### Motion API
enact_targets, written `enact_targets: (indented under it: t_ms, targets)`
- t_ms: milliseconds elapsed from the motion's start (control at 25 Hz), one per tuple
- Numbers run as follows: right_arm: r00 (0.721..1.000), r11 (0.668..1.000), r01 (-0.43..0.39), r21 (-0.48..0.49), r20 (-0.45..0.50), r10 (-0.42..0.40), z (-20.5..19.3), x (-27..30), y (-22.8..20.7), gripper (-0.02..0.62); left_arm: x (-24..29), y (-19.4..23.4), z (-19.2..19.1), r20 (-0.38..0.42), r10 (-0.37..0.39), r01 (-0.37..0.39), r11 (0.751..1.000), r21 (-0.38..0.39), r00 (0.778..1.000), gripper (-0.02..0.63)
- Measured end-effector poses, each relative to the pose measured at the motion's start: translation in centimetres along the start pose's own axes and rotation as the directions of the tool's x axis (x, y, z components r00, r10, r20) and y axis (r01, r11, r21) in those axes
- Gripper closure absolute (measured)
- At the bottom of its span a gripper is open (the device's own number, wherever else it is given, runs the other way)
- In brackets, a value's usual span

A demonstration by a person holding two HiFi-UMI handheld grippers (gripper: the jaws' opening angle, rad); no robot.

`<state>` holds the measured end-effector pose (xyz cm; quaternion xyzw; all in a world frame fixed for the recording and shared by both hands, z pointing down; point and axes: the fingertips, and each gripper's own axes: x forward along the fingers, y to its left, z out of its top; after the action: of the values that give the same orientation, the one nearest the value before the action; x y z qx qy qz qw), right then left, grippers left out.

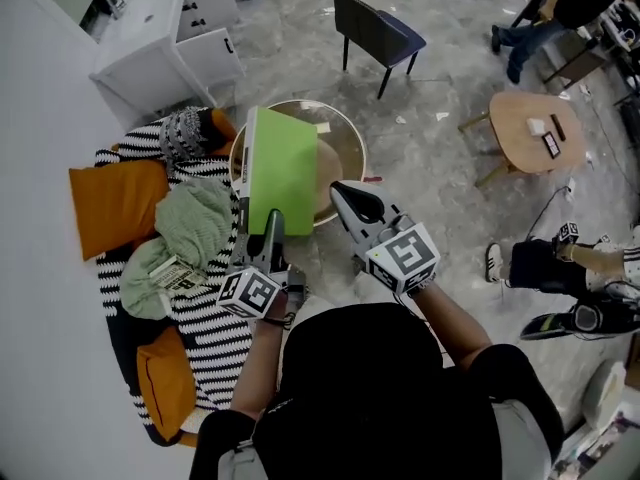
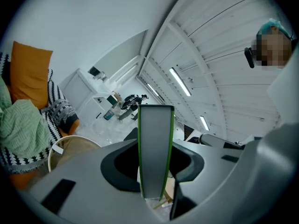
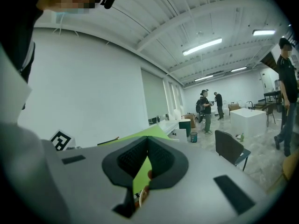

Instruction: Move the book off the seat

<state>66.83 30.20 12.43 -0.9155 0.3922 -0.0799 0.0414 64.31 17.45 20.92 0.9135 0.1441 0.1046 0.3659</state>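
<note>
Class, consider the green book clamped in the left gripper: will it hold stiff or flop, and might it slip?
The green book is probably stiff: its cover stands flat and unbent. Held at one edge only by the left gripper's jaws, it may pivot. The smooth-looking cover could slip.

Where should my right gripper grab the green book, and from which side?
Probably the thin near edge of the book, beside the left gripper that clamps it. The book stands on edge with that edge toward the person, so the right gripper, now shut, should open and come in from the person's side.
</note>
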Motion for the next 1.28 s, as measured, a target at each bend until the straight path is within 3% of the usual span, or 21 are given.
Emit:
enact_targets:
  t_ms: [240,600,920,1280]
  targets:
    - [0.998,0.998,-0.067,0.006,-0.017,0.067,-0.2,0.3,-6.0,0.581,3.6,-1.1,-1.9,0.057,0.081,-0.08,0.997,-0.02,0.995,0.465]
    - [0.988,0.988,-0.139,0.066,-0.059,0.143,-3.9,0.9,-12.0,0.581,5.6,-0.4,-7.1,0.104,0.194,-0.181,0.976,-0.119,0.976,0.465]
    - [0.976,0.988,-0.12,0.096,-0.171,0.135,-9.7,2.7,-13.3,0.581,4.9,5.0,-10.2,0.058,0.287,-0.271,0.943,-0.192,0.956,0.465]
    - [0.961,0.985,-0.075,0.157,-0.254,0.113,-16.8,4.4,-12.0,0.581,5.8,11.9,-14.8,-0.03,0.286,-0.285,0.928,-0.239,0.958,0.465]
